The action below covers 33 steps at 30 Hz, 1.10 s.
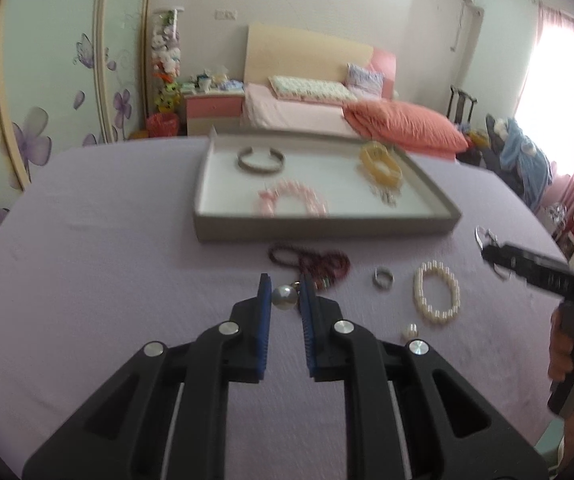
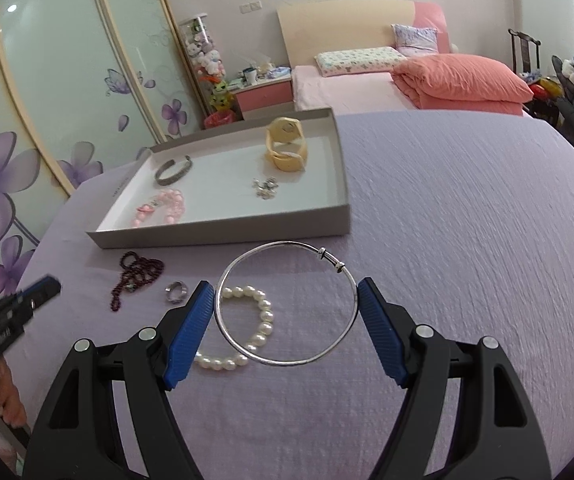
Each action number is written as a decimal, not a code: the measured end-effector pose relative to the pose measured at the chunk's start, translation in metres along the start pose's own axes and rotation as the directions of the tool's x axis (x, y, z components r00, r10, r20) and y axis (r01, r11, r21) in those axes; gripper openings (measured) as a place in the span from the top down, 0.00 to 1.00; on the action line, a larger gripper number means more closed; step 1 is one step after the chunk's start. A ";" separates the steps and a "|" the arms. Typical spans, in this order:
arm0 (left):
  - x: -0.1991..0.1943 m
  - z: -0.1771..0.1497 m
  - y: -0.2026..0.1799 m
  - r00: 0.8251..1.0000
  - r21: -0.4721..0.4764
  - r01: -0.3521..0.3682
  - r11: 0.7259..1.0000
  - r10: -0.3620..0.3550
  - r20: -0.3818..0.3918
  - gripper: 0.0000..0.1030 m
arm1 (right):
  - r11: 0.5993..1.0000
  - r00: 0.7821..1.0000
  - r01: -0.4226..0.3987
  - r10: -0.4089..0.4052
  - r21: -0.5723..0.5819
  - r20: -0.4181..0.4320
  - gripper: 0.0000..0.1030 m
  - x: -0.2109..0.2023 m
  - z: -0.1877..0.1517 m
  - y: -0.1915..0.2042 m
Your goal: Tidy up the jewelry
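Left wrist view: the left gripper has its 2 blue pads closed on a pearl earring, a round grey-white bead with a small gold fitting, held above the lilac tablecloth. Beyond the tips lies a dark red bead strand, then a silver ring and a white pearl bracelet to the right, with a small pearl piece nearer the camera. Farther back sits the grey tray, holding a silver cuff, a pink bead bracelet, a yellow watch and a blurred small metal piece just beside it. At the right edge the right gripper shows side-on with a thin ring of wire at its tips.

Right wrist view: the right gripper clamps a thin silver bangle across its width, both pads touching its rim. Under the bangle lies the pearl bracelet; the ring and red strand are to its left, the tray behind. The left gripper enters at the left edge, a hand below it.
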<state>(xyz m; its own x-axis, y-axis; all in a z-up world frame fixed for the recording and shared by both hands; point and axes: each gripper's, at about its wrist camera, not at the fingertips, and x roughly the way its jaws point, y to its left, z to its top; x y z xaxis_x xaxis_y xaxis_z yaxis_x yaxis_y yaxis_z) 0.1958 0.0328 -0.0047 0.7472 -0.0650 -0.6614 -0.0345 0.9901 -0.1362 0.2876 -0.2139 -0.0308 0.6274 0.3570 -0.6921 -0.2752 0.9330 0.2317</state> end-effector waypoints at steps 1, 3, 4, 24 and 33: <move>-0.002 0.003 0.002 1.000 -0.004 -0.001 1.000 0.001 0.009 0.85 | 1.000 1.000 -0.005 0.005 -0.005 0.005 0.29 -0.002 0.000 0.002; -0.008 0.011 0.005 0.999 -0.014 -0.002 1.000 0.003 0.035 0.85 | 1.000 1.000 -0.018 0.018 -0.017 0.017 0.29 -0.005 0.003 0.008; -0.010 0.014 0.006 0.999 -0.016 -0.002 1.000 0.003 0.044 0.85 | 1.000 1.000 -0.021 0.022 -0.022 0.022 0.29 -0.007 0.004 0.010; 0.019 0.121 0.000 0.986 -0.044 0.013 0.999 -0.006 0.166 0.85 | 0.994 0.972 -0.018 0.042 -0.105 0.231 0.29 -0.003 0.105 0.051; 0.080 0.148 0.009 0.994 -0.085 0.001 0.996 0.009 0.112 0.85 | 0.996 0.988 -0.019 0.032 -0.084 0.154 0.29 0.064 0.124 0.040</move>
<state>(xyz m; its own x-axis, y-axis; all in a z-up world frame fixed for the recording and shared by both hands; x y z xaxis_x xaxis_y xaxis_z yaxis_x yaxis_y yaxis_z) 0.3531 0.0547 0.0503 0.8164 -0.0417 -0.5760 -0.0903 0.9759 -0.1987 0.4068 -0.1482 0.0191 0.7229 0.3891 -0.5710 -0.3476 0.9190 0.1862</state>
